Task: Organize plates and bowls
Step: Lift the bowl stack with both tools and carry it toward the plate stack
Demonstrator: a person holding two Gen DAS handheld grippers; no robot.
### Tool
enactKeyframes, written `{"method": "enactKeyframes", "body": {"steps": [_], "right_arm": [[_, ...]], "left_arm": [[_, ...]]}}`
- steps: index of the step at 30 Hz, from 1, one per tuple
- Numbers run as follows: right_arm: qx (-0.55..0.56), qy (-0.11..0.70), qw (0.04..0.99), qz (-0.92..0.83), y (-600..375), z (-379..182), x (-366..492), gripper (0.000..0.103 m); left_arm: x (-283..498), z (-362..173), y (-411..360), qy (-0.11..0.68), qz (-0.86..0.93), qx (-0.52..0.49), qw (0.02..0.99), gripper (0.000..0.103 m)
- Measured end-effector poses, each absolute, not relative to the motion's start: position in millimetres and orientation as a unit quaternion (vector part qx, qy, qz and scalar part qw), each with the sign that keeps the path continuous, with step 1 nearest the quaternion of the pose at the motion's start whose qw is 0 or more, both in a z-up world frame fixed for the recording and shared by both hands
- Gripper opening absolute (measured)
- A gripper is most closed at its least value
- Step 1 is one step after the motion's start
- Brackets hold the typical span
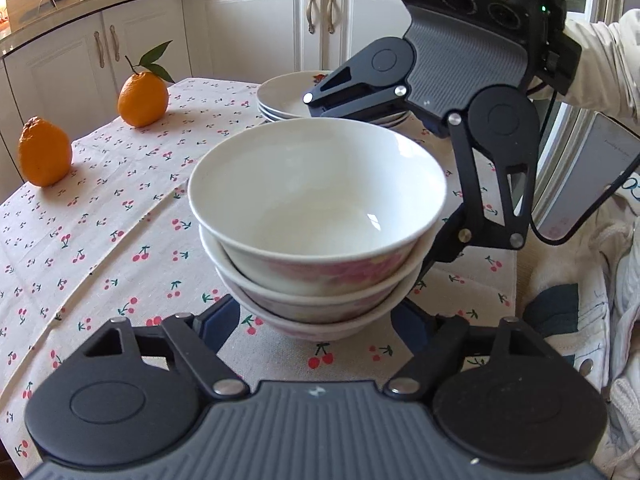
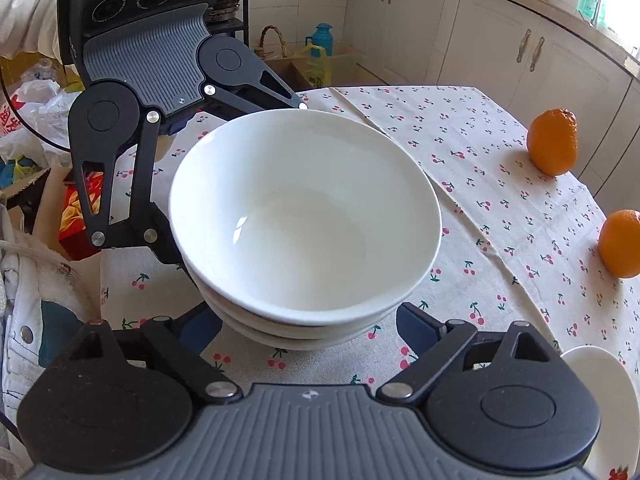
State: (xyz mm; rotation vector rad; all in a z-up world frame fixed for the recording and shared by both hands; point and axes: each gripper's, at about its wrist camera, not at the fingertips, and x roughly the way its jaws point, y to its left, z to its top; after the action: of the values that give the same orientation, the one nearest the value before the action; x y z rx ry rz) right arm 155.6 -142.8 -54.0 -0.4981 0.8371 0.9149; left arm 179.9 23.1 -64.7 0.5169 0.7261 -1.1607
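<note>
Left wrist view: three bowls [image 1: 316,216] nested at desk [image 1: 100,240] centre, plates [image 1: 288,96] stacked at 12 o'clock. Sorting looks nearly done. Left hand-held gripper [image 1: 316,320] and right hand-held gripper [image 2: 310,320] straddle the stack; contact cannot be told.

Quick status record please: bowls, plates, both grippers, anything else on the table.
bowls: three nested in one stack, upright on the cherry-print tablecloth
plates: stack behind the bowls
left gripper: fingers either side of the stack's base; contact unclear
right gripper: straddles the stack from the opposite side; contact unclear
other: two oranges on the cloth, apart from the dishes
</note>
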Motion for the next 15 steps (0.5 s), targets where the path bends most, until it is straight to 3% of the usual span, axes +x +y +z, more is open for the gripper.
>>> {"method": "enactKeyframes", "body": {"steps": [8, 15], "right_arm": [[-0.225, 0.397, 0.769, 0.447, -142.5, -52.6, 161.2, 0.088], [-0.224, 0.399, 0.768, 0.448, -143.1, -52.1, 161.0, 0.088]], "left_arm": [[183.1, -64.6, 24.6, 0.335, -0.542, 0.229, 0.736, 0.080], [185.5, -66.0, 23.8, 0.335, -0.541, 0.229, 0.736, 0.080]]}}
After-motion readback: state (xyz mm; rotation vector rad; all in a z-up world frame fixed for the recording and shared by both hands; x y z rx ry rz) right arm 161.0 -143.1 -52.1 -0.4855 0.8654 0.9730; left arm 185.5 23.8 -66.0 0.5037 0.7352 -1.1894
